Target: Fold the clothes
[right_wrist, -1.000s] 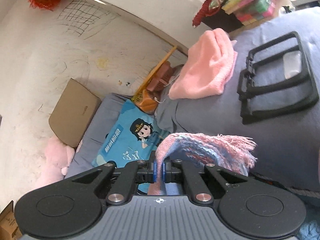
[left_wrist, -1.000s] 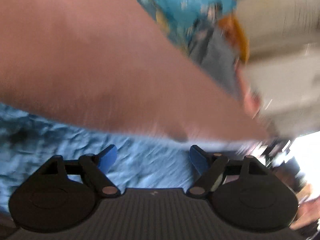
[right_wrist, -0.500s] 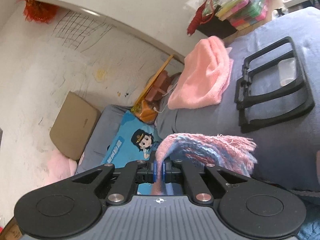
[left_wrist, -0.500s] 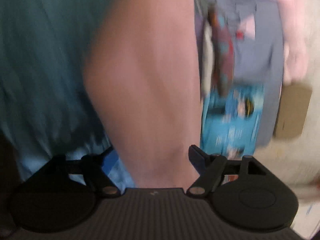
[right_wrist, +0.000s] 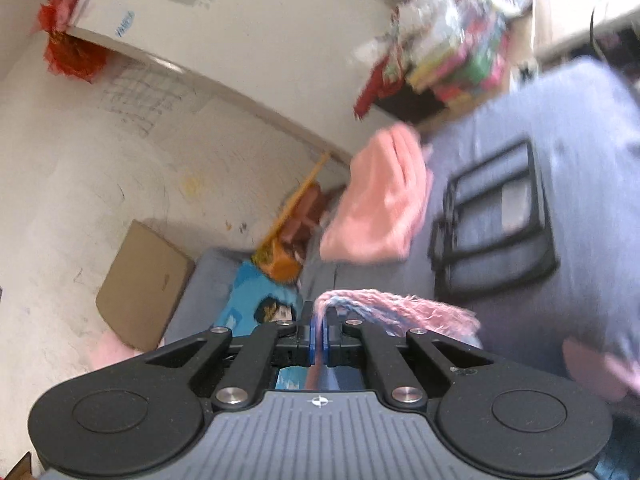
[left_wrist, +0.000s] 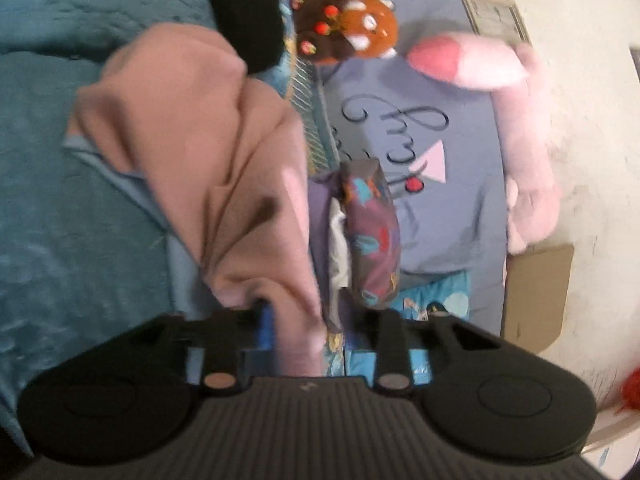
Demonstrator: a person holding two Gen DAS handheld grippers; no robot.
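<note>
In the left wrist view a tan-pink garment [left_wrist: 192, 136] hangs in folds over a teal blanket [left_wrist: 52, 200]. A bunched edge of it runs down between the jaws of my left gripper [left_wrist: 300, 320], which are closing on it; the blue pad [left_wrist: 265, 326] touches the cloth. My right gripper [right_wrist: 319, 330] is shut on a pink-and-blue fringed knit cloth [right_wrist: 400, 308], whose fringe drapes to the right over the grey bed [right_wrist: 580, 168]. A folded pink garment [right_wrist: 380, 200] lies further back on that bed.
A black folding frame [right_wrist: 496, 216] lies on the bed. A cardboard sheet [right_wrist: 144, 280] leans on the white wall beside a blue cartoon cushion [right_wrist: 256, 300]. The left wrist view also shows a pink plush [left_wrist: 520, 128], a brown plush [left_wrist: 352, 28] and a patterned pouch [left_wrist: 372, 232].
The left gripper swung across the bed and its wide-open jaws have come together on the tan-pink garment. The right gripper kept its hold on the fringed cloth and shifted slightly.
</note>
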